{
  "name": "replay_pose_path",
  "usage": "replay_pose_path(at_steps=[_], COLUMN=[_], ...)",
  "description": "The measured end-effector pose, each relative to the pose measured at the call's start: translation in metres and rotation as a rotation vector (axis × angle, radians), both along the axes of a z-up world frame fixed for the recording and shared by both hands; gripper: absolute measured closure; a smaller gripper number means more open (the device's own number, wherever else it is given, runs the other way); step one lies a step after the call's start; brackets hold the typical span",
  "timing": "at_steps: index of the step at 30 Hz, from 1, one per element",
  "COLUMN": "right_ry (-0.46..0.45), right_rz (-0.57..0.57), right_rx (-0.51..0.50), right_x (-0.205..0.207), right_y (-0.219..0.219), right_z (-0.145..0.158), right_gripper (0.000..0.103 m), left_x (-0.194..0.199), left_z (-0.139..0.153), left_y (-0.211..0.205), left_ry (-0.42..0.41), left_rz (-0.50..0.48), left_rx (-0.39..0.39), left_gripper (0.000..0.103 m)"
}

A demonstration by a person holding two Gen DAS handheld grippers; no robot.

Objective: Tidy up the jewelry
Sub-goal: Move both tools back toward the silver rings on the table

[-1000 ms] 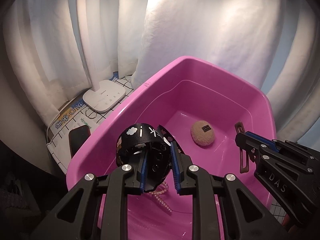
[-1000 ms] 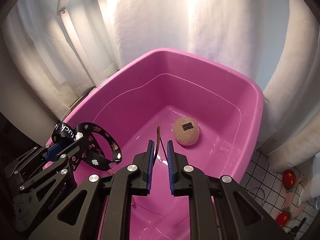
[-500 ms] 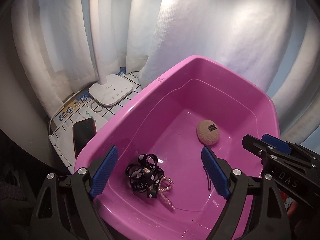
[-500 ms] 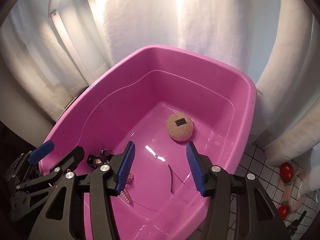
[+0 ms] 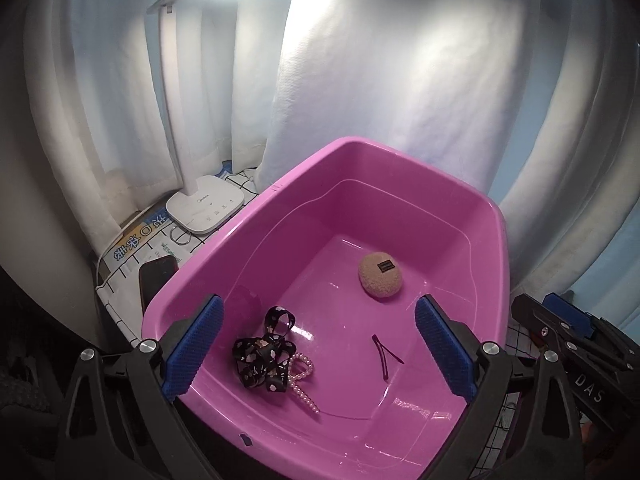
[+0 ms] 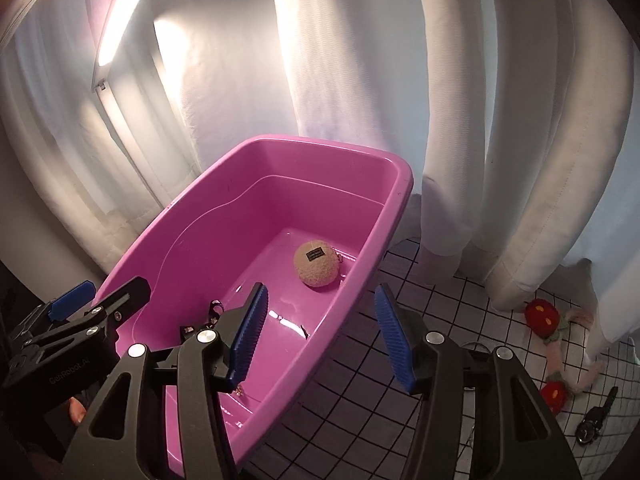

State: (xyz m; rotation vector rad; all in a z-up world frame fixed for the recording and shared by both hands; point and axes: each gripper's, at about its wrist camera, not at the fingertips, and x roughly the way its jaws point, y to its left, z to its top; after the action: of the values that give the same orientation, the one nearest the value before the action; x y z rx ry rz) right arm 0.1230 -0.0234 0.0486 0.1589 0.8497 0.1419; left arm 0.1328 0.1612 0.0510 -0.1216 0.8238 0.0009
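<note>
A pink plastic tub (image 5: 280, 196) (image 6: 192, 224) stands on the gridded cloth. Inside lie a black patterned ribbon (image 5: 262, 354), a pearl hair piece (image 5: 302, 380), a thin dark hair clip (image 5: 382, 354) and a tan fuzzy ball (image 5: 380, 276) (image 6: 316, 264). My left gripper (image 5: 316, 346) is open and empty above the tub's near end. My right gripper (image 6: 320, 338) is open and empty over the tub's right rim. A wristwatch (image 6: 596, 420) and red plush hair ties (image 6: 542, 312) lie on the cloth at right.
A white desk lamp base (image 5: 204, 208) and a dark phone (image 5: 156, 280) sit left of the tub. White curtains hang close behind. The gridded cloth (image 6: 436, 280) spreads to the tub's right.
Both grippers opened and dropped the ribbon and the hair clip into the tub. Both have since pulled back and up; the right one has swung to the right.
</note>
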Motion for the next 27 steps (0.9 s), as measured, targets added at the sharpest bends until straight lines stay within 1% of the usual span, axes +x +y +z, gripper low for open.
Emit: replay_pose_path(at_steps=[3,6,9,12,15,19,22,27], right_ry=[0.007,0.025,0.057,0.105,0.161,0.224,0.258,0.290], right_rz=[-0.055,-0.128,-0.210,-0.278,-0.325,-0.343,-0.334,-0.318], right_rx=[0.008,-0.001,0.003,0.001,0.016,0.029,0.018,0.029], right_x=[-0.024,-0.051,-0.076,-0.096,-0.110,-0.116,-0.113,-0.100], right_y=[-0.031,-0.066,-0.101,-0.129,-0.149,-0.158,-0.159,-0.158], right_z=[-0.007,-0.020,-0.039,-0.065,-0.095,-0.133,-0.157,-0.188], right_gripper=[0.049,0.049,0.049,0.049,0.049,0.049,0.049,0.049], left_x=[-0.008,-0.016,-0.022,-0.024,-0.026,-0.027,-0.025,-0.013], left_z=[0.011,0.020,0.022,0.016,0.004,-0.020,-0.040,-0.072], left_y=[-0.030,-0.067,-0.100,-0.131,-0.161,-0.193,-0.207,-0.223], left_ry=[-0.033,-0.060,-0.057,-0.043,-0.023,0.010,0.038,0.088], left_rz=[-0.093,-0.189,-0.275,-0.347,-0.413,-0.471,-0.487,-0.475], left_rx=[-0.003,0.013,-0.011,-0.031,-0.043,-0.038,-0.035,-0.015], left_gripper=[0.008,0.008,0.008,0.008,0.008,0.008,0.008,0.008])
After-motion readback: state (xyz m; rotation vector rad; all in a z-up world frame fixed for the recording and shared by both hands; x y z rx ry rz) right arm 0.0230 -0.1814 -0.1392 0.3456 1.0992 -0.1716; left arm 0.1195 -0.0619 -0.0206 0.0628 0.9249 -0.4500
